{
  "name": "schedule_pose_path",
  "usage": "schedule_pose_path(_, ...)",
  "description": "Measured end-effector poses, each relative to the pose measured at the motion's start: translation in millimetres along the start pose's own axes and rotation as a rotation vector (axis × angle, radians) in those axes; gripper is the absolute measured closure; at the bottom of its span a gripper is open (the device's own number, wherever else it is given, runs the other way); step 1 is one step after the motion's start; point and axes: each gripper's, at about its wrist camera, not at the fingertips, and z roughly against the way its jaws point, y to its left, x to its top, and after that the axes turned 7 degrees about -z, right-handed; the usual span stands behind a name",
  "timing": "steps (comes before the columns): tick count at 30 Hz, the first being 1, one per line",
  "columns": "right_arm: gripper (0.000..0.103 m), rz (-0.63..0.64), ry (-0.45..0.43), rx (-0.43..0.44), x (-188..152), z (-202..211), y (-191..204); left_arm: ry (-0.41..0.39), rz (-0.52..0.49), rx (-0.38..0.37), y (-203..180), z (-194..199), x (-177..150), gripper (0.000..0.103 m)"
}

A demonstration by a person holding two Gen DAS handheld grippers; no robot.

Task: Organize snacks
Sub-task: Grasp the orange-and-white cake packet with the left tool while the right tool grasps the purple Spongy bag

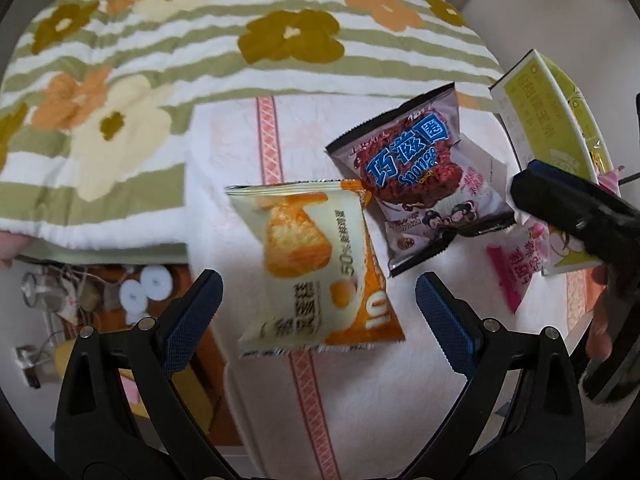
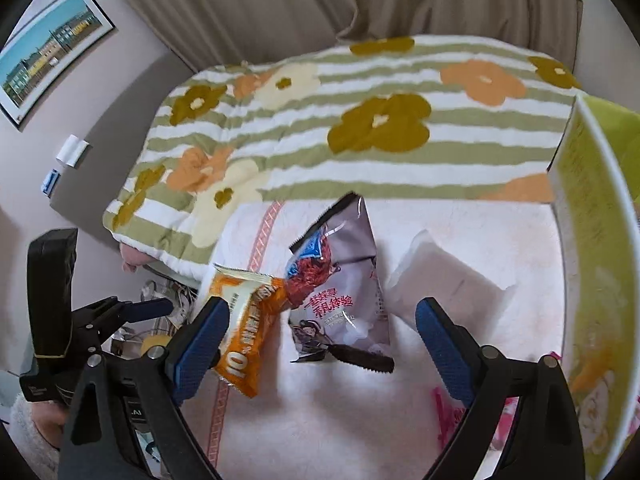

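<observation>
Both grippers' jaws stood spread, empty: the left gripper [image 1: 318,312] near one orange snack packet [image 1: 316,264], the right gripper [image 2: 320,334] near one purple snack packet [image 2: 340,280].

Orange-and-cream snack packet [image 1: 316,268] is showing a golden pastry print. Grey-lilac packet [image 1: 420,184] is carrying blue lettering over a dark red-brown picture. Pink wrapper [image 1: 516,268] is sitting near the bed's right edge. Yellow-green box [image 1: 536,100] is wearing white edging. Blanket [image 1: 200,60] is running green-white stripes with olive, orange, cream flowers. Sheet [image 1: 328,400] is showing white with salmon lattice bands. Gripper pads [image 1: 194,316] are showing blue.
</observation>
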Motion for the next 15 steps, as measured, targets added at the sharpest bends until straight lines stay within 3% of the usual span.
schedule_pose_path(15,0.01,0.072,0.093,-0.007,9,-55,-3,0.077,0.017,0.049,-2,-51,16,0.007)
